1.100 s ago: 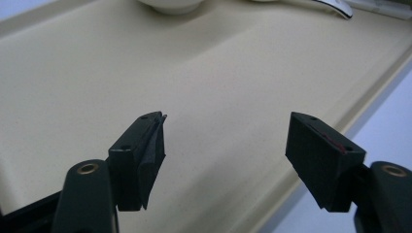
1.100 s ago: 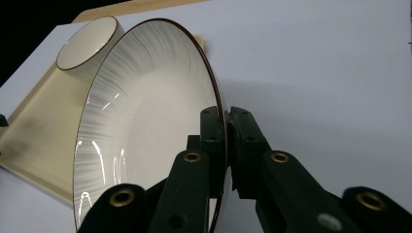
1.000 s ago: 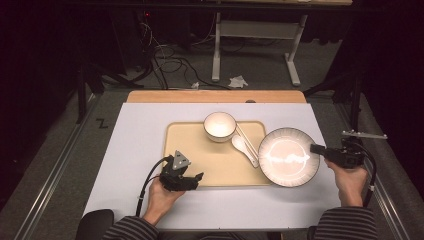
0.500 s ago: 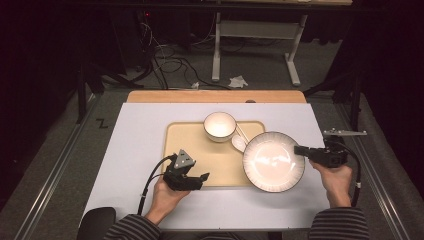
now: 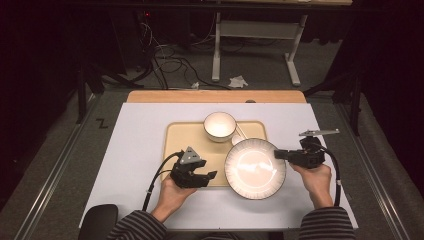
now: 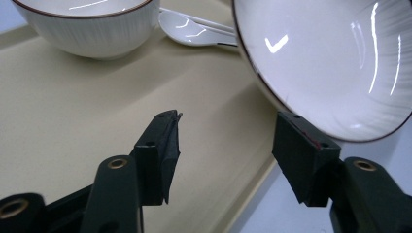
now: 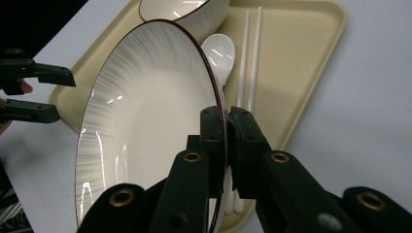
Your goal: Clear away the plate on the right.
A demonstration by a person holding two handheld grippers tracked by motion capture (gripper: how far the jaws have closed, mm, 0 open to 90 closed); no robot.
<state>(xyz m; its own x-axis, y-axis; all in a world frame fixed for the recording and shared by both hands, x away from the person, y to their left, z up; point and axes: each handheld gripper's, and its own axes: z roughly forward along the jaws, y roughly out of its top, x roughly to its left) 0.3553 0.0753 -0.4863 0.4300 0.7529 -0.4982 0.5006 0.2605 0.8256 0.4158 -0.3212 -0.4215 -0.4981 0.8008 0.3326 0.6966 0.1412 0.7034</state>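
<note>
A white plate with a dark rim hangs tilted over the front right corner of the beige tray. My right gripper is shut on the plate's right rim. On the tray's far side stand a white bowl, a white spoon and white chopsticks. My left gripper hovers open at the tray's front edge, just left of the plate. Its jaws have just been closing, with nothing between the pads. The plate's edge lies just past its right jaw.
The tray lies on a white mat over a wooden table. Dark floor, cables and a desk frame lie beyond the far edge. Metal rails run along both sides.
My right gripper has carried the plate leftward, from beside the tray to over its front right corner, close to the left gripper. The left hand has stayed in place and its jaws are narrower.
</note>
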